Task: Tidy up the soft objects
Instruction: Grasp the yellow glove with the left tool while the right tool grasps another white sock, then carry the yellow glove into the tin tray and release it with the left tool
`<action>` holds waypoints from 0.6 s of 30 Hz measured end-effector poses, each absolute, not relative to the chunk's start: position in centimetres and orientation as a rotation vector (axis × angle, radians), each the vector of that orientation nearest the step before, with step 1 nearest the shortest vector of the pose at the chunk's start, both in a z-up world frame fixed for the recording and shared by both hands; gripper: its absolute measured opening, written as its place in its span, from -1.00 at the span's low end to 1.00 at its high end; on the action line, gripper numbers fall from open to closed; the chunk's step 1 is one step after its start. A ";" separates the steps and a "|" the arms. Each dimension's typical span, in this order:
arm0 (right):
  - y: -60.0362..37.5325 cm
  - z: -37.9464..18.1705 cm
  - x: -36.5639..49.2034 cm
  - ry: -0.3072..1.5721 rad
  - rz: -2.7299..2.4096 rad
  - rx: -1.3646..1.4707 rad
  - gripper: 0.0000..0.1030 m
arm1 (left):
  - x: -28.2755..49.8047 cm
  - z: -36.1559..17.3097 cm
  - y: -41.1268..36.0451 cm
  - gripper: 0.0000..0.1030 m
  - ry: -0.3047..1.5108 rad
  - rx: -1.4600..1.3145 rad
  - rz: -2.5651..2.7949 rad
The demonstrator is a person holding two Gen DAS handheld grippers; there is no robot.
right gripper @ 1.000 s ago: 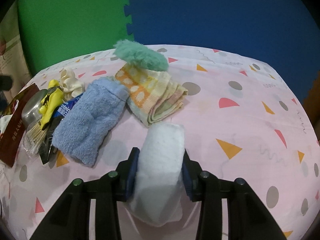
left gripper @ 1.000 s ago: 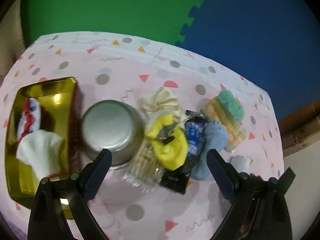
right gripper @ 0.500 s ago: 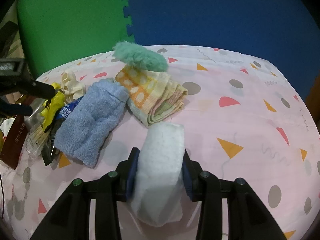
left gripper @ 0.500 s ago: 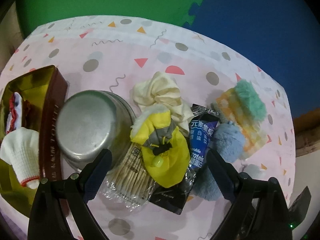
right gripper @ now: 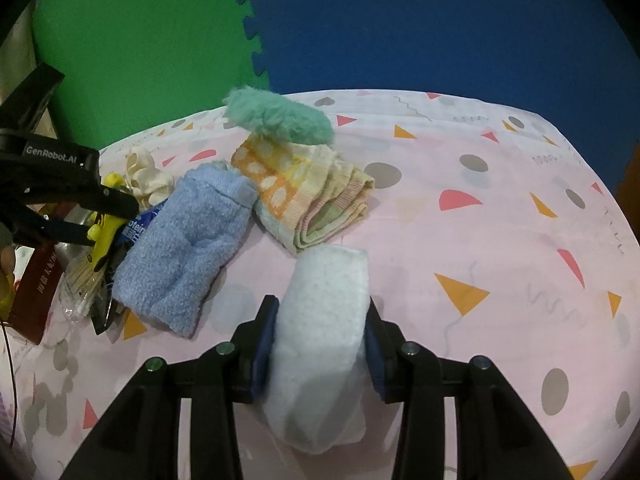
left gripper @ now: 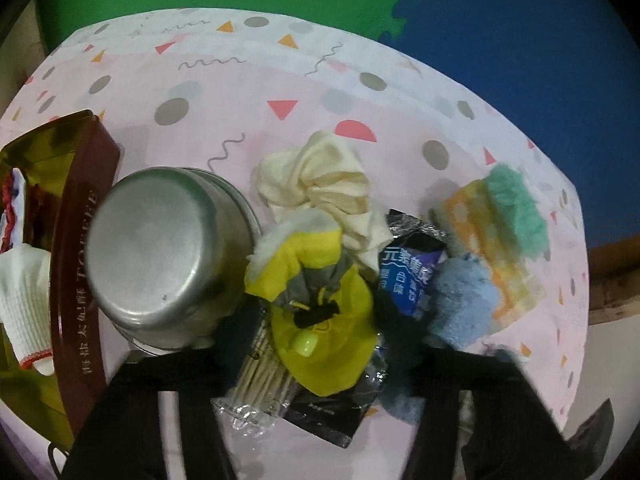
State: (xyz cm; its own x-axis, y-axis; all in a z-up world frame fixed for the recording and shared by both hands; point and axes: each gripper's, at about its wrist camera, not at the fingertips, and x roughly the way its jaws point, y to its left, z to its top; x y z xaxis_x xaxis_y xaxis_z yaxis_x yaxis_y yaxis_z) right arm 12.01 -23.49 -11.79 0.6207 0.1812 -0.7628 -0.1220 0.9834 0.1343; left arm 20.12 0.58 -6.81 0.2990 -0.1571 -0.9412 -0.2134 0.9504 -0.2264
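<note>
A yellow cloth pouch (left gripper: 320,320) lies in the clutter at the tabletop's (left gripper: 240,92) left, between a steel bowl (left gripper: 168,248) and a blue sock (right gripper: 184,248); the left gripper (left gripper: 316,320) has just been closing around it, contact blurred; the right gripper (right gripper: 320,340) pinches a white sponge (right gripper: 324,340); the pick-up seems underway; next, a firm squeeze, then a lift.

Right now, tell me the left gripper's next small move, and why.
Probably finish closing and lift. The left gripper has just been closing, its blurred jaws flanking the yellow soft item atop the snack packets, beside the steel bowl. A firm pinch is not visible yet. Lifting straight up should avoid dragging the packets.
</note>
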 end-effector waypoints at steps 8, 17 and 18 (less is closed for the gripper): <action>-23.5 -11.8 12.0 0.884 0.174 0.072 -0.19 | 19.0 -4.8 0.0 -0.26 1.252 -0.311 -0.024; -23.5 -11.8 11.9 0.884 0.172 0.068 -0.19 | 17.3 -2.3 0.3 -0.26 1.228 -0.273 -0.075; -23.4 -11.8 12.0 0.885 0.171 0.069 -0.19 | 17.1 -2.0 0.4 -0.26 1.225 -0.268 -0.076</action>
